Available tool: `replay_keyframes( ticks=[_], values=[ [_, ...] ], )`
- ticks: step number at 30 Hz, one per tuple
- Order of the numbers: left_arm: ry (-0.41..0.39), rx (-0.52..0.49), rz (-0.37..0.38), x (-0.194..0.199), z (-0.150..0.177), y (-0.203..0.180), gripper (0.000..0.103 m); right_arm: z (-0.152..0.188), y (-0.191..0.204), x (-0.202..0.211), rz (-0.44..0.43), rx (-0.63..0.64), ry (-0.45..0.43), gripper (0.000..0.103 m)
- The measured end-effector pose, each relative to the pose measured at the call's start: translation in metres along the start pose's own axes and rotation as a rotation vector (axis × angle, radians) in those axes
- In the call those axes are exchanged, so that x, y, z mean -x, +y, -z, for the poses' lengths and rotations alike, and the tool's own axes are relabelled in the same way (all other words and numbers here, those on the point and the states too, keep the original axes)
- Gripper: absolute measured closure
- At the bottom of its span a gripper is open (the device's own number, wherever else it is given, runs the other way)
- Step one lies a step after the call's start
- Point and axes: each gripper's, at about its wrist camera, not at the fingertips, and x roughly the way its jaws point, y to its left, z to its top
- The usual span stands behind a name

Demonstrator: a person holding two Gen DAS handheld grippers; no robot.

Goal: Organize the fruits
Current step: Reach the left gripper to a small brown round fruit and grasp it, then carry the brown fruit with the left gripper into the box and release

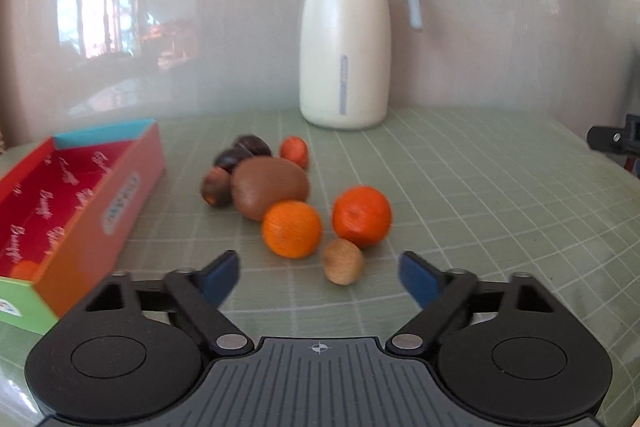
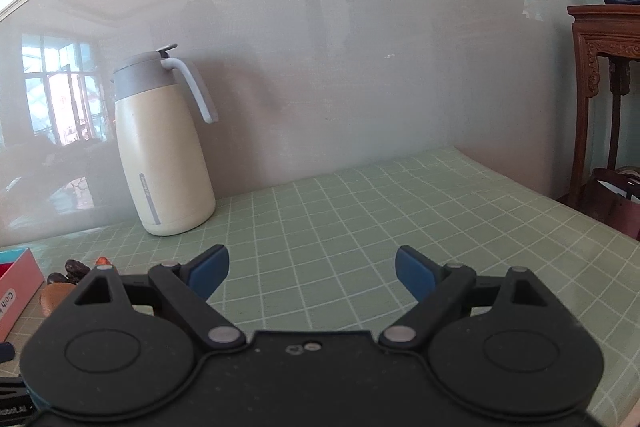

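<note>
While you hover: both tools empty.
Left gripper [image 1: 320,277]: your jaws spread, nothing between them.
Right gripper [image 2: 312,273]: spread over bare tablecloth [image 2: 360,211].
Fruits [image 1: 294,205]: frame centre, right of the box [image 1: 76,211].

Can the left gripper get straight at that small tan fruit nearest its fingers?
Probably yes. The left gripper is open and empty, and the small tan fruit lies just ahead between its fingers' line, on bare tablecloth. The two oranges sit behind it, not in front.
</note>
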Motion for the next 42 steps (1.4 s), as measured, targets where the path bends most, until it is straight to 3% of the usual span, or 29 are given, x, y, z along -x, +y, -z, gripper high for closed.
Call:
replay_keyframes(
  ticks=[4, 8, 13, 14, 17, 20, 42],
  values=[
    [0.014, 0.003, 0.003, -0.009, -0.002, -0.009, 0.020, 0.000, -0.011, -0.001, 0.025, 0.002, 0.002, 0.013],
    [0.044, 0.008, 0.004, -0.017, -0.004, -0.013, 0.039, 0.001, -0.024, -0.004, 0.055, -0.012, 0.011, 0.013],
    [0.058, 0.020, 0.005, -0.021, -0.005, -0.011, 0.044, 0.001, -0.029, -0.003, 0.064, -0.024, 0.014, 0.013],
    [0.064, 0.019, 0.002, -0.022, -0.005, -0.012, 0.051, 0.002, -0.028, -0.004, 0.062, -0.019, 0.015, 0.013],
    [0.063, 0.007, -0.007, -0.023, -0.005, -0.014, 0.056, 0.003, -0.022, -0.003, 0.056, 0.002, 0.014, 0.012],
    [0.056, 0.012, -0.003, -0.022, -0.006, -0.013, 0.077, 0.004, -0.019, -0.003, 0.053, 0.012, 0.015, 0.012],
    [-0.025, 0.009, -0.020, 0.005, -0.007, 0.012, 0.077, 0.003, -0.005, -0.001, 0.002, -0.034, 0.034, 0.012]
  ],
)
